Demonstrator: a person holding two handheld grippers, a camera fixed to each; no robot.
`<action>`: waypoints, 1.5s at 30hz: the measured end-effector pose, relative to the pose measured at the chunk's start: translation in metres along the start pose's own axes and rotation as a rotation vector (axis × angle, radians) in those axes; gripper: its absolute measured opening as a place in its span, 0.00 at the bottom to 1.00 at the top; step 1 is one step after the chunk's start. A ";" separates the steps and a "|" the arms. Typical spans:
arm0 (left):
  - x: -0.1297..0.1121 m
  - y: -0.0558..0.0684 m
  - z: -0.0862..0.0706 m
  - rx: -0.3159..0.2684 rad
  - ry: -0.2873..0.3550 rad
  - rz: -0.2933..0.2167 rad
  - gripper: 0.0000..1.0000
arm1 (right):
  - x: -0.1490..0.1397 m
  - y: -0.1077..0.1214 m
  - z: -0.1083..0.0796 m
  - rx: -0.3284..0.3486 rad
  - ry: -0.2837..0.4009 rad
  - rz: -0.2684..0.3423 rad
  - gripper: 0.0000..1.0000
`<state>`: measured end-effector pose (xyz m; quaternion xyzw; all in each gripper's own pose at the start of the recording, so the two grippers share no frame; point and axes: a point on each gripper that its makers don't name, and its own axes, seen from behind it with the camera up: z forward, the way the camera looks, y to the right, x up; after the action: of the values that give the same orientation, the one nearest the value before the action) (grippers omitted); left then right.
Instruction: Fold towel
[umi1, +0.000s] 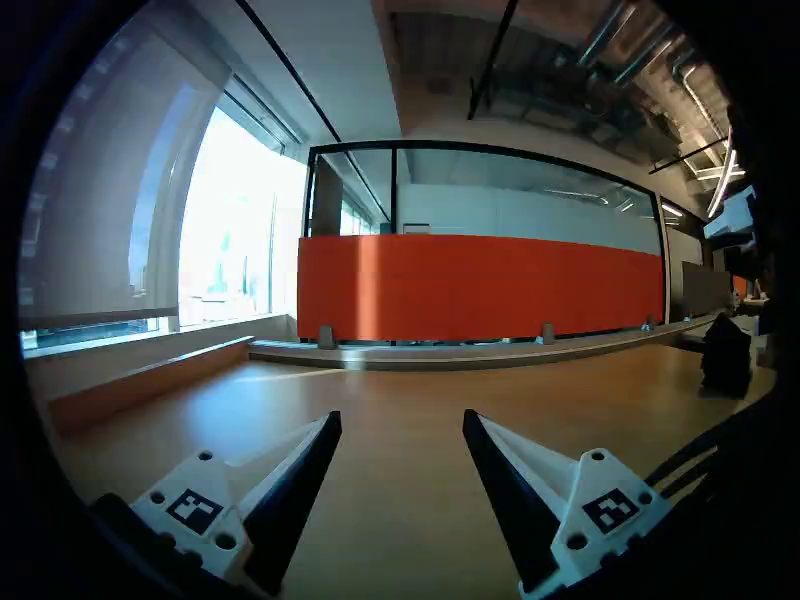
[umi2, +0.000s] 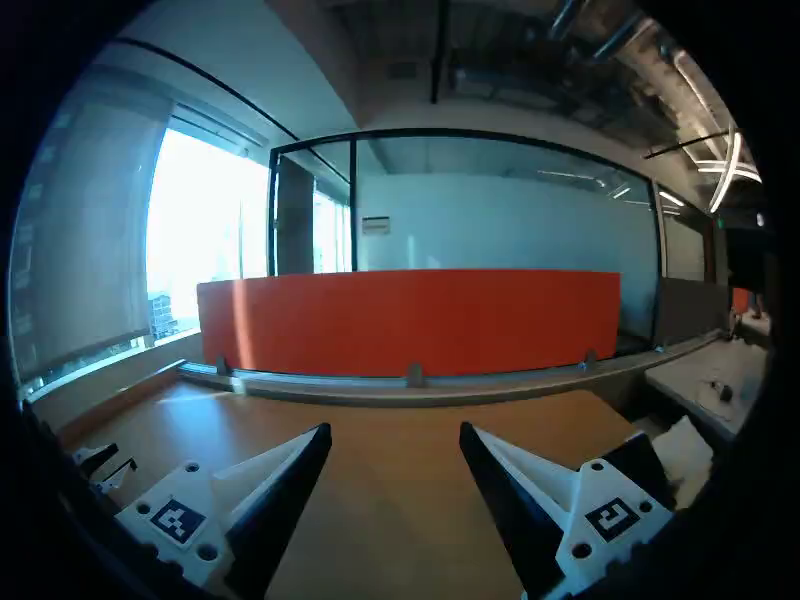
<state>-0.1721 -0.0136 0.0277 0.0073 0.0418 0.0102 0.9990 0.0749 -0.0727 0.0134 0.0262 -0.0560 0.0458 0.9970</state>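
Observation:
In the left gripper view my left gripper (umi1: 401, 420) is open, its two dark fingers (umi1: 290, 490) held low over a bare wooden table (umi1: 400, 400) with nothing between them. In the right gripper view my right gripper (umi2: 395, 432) is likewise open and holds nothing above the same wooden table (umi2: 400, 440). A pale crumpled white thing (umi2: 688, 450) lies past the right finger at the table's right edge; I cannot tell whether it is the towel.
An orange partition (umi1: 480, 285) with glass above it runs along the table's far edge. A dark object (umi1: 726, 355) stands at the right. Bright windows (umi1: 235, 230) line the left side. A neighbouring desk (umi2: 715, 375) lies at the far right.

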 end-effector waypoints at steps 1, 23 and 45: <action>0.000 0.001 0.001 -0.002 0.000 0.003 0.90 | 0.000 -0.001 0.000 0.001 0.001 -0.002 1.00; -0.001 0.000 0.002 0.013 -0.001 0.011 0.90 | 0.007 0.009 0.008 0.007 0.021 0.010 1.00; -0.005 -0.001 0.004 0.013 0.001 0.011 0.94 | -0.016 0.050 0.006 -0.049 0.082 -0.057 1.00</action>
<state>-0.1768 -0.0145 0.0326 0.0141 0.0422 0.0156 0.9989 0.0537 -0.0243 0.0195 0.0016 -0.0153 0.0169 0.9997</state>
